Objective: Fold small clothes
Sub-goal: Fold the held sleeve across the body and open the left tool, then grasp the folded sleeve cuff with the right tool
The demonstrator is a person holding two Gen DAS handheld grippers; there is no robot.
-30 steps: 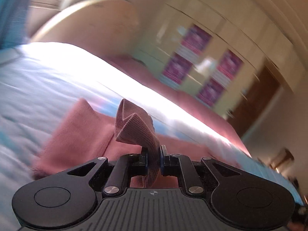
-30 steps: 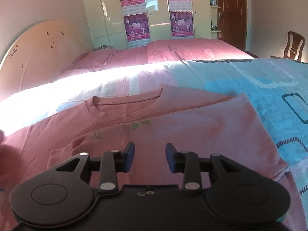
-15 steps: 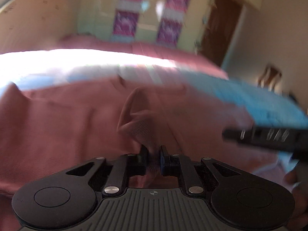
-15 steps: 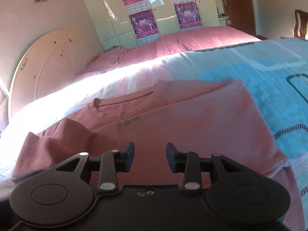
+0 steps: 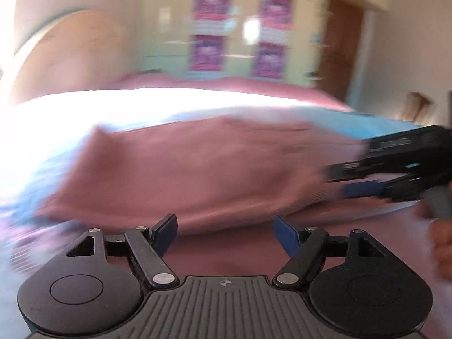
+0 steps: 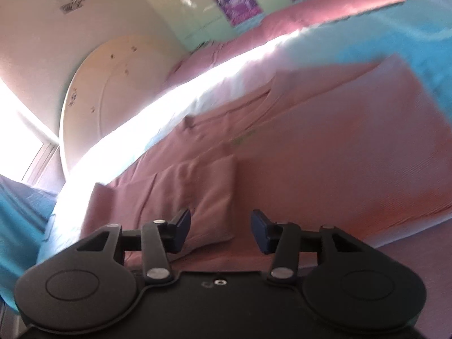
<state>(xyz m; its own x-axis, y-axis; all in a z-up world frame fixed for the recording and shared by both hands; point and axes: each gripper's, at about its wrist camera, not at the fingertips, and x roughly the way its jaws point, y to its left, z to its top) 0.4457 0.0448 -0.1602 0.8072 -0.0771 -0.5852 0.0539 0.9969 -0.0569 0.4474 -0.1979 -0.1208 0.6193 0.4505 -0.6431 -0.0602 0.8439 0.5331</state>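
Note:
A pink long-sleeved top (image 6: 325,152) lies flat on the bed, neckline toward the headboard. Its sleeve (image 6: 195,195) lies folded over the body, just ahead of my right gripper. My left gripper (image 5: 226,233) hovers low over the top (image 5: 197,169), its jaws opening wide with nothing between them. The view is blurred by motion. My right gripper (image 6: 220,230) is also opening, with no cloth between its pads. It shows from the side at the right edge of the left wrist view as the right gripper (image 5: 353,180), above the top's right side.
The bed carries a blue patterned cover (image 6: 409,36) and a pink blanket (image 6: 296,19) further back. A cream headboard (image 6: 113,90) stands at the left, a wardrobe with purple posters (image 5: 240,31) and a brown door (image 5: 341,45) behind. A hand (image 5: 443,243) holds the right gripper.
My left gripper has let go of the sleeve cuff that it pinched, and its jaws have swung wide. The sleeve now lies folded on the top's body. The right gripper rolled and widened slightly.

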